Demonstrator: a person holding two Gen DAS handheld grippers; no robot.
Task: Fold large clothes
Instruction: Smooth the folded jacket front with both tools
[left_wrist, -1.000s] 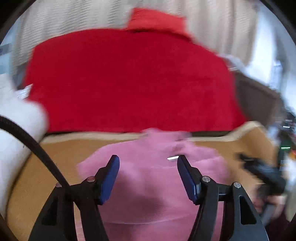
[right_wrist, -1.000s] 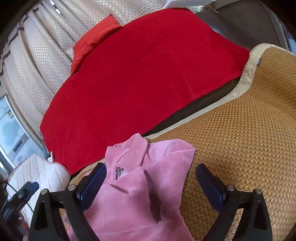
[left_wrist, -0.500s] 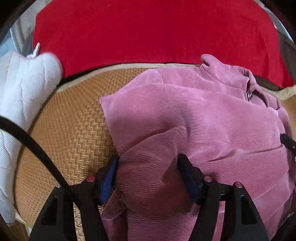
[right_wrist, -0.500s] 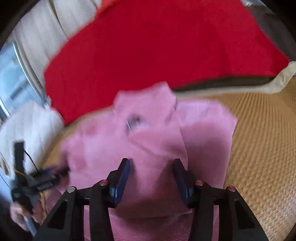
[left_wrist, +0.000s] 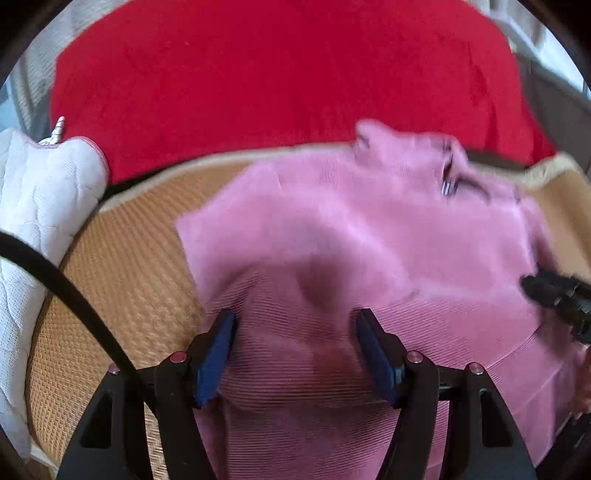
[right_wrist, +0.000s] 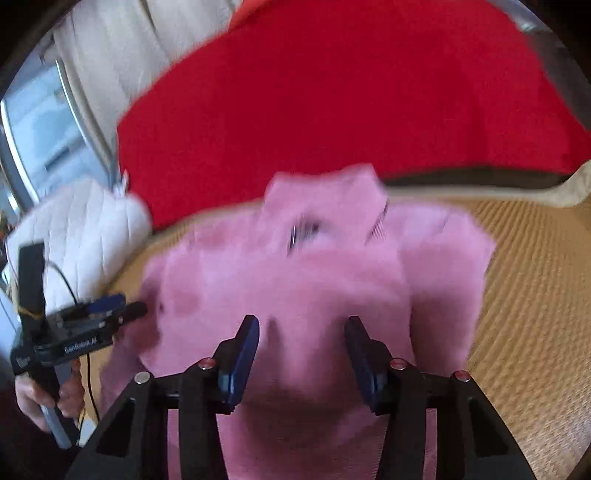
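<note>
The pink corduroy shirt (left_wrist: 369, 240) is lying on the woven tan mat (left_wrist: 122, 280), its collar toward the red blanket (left_wrist: 280, 74) spread behind the mat. Both views are blurring with motion, so fine detail of the cloth is hard to read.

The left gripper (left_wrist: 295, 332) is clamping a raised bunch of the shirt's fabric between its blue pads (left_wrist: 216, 354); the cloth is bulging up and filling the gap between the jaws. From the same camera the tip of the right gripper (left_wrist: 557, 299) is showing at the right edge, resting against the shirt.

The right gripper (right_wrist: 301, 347) is likewise pinching a hump of the pink fabric, with the cloth pressing against both blue pads (right_wrist: 240, 362). In this view the left gripper (right_wrist: 135, 312) is reaching into the shirt's left edge, and the left hand (right_wrist: 44, 398) is wrapping around its handle.

A white quilted cushion (right_wrist: 85, 229) is sitting at the left end of the mat, touching the red blanket. Beige curtains (right_wrist: 122, 62) are hanging behind the blanket, beside a window (right_wrist: 40, 133).
</note>
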